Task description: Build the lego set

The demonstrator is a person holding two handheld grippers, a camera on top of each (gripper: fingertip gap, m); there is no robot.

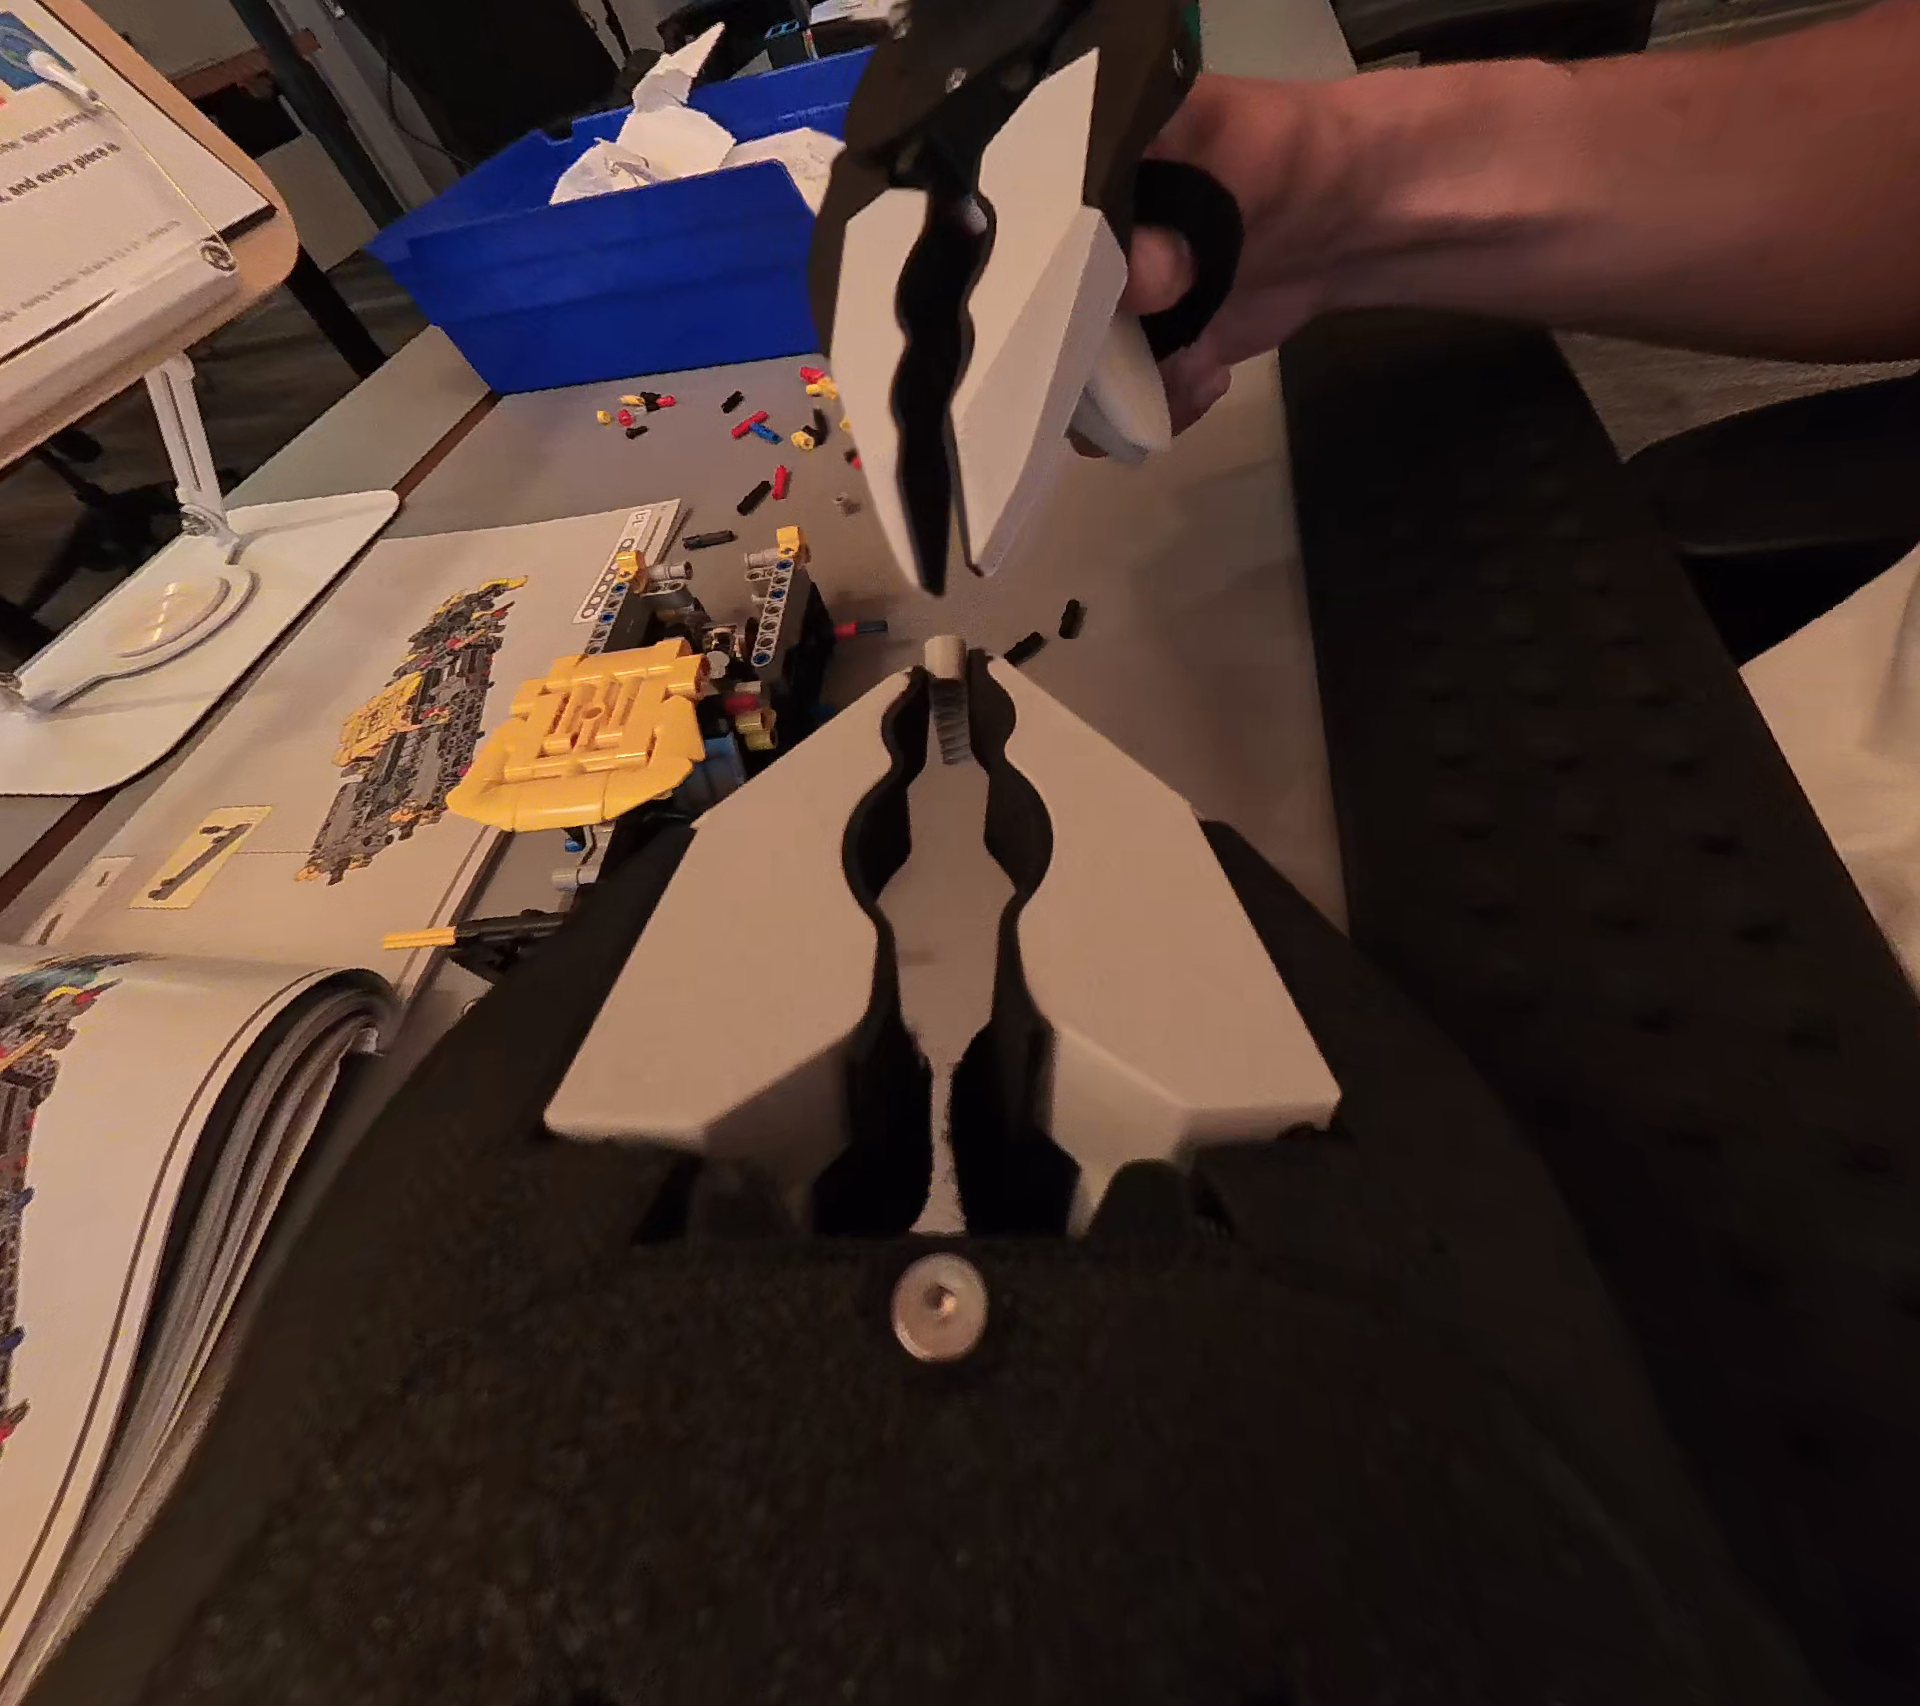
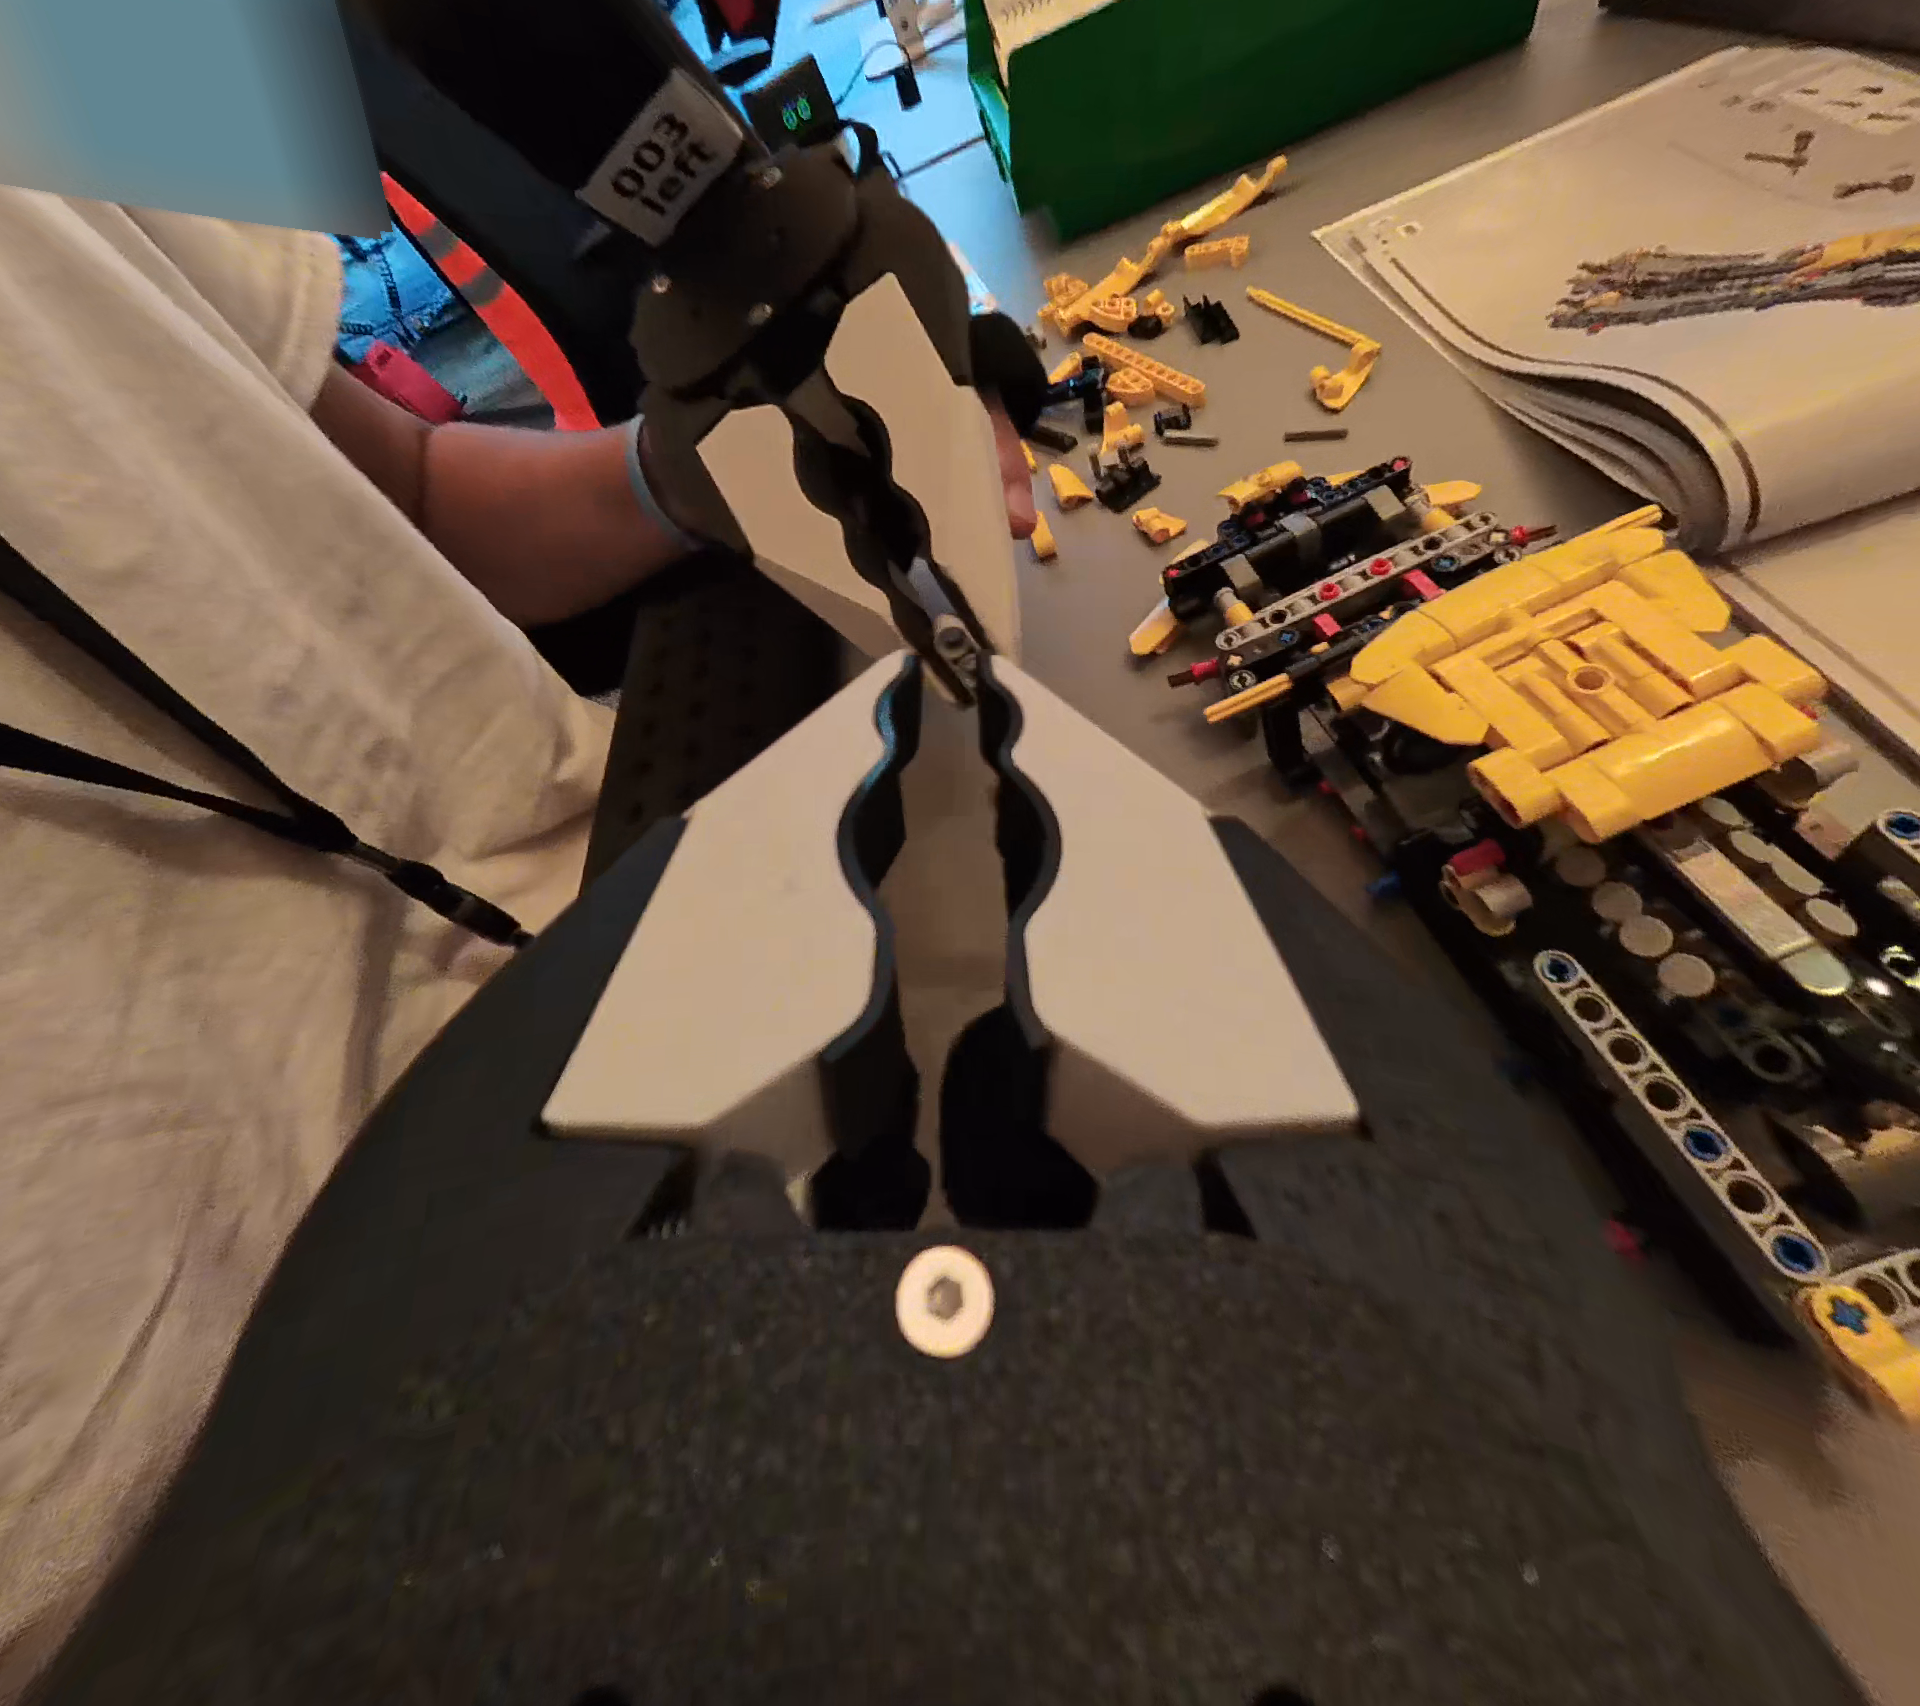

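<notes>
- Presently your left gripper (image 1: 945,669) is closed on a small grey connector (image 1: 945,657) carrying a ribbed grey stem, pinched at the very fingertips; only its pale round end stands proud.
- Your right gripper (image 2: 951,674) is nearly closed, tips meeting the connector in its own view. I cannot tell whether it grips anything.
- Judgement: a mid-air hand-off or mating. Keep both tips aligned on one axis, press straight, and do not release until the part seats.
- Fingers are smooth grey wedges with wavy black inner pads; housings are coarse black.
- The part-built model (image 1: 623,721), glossy yellow panels over black and grey perforated beams, lies on the grey table (image 1: 1143,534) left of the grippers, well apart.
- Loose pins (image 1: 748,425) scatter beyond, before a blue bin (image 1: 623,285); the open instruction booklet (image 1: 312,721) lies alongside.
</notes>
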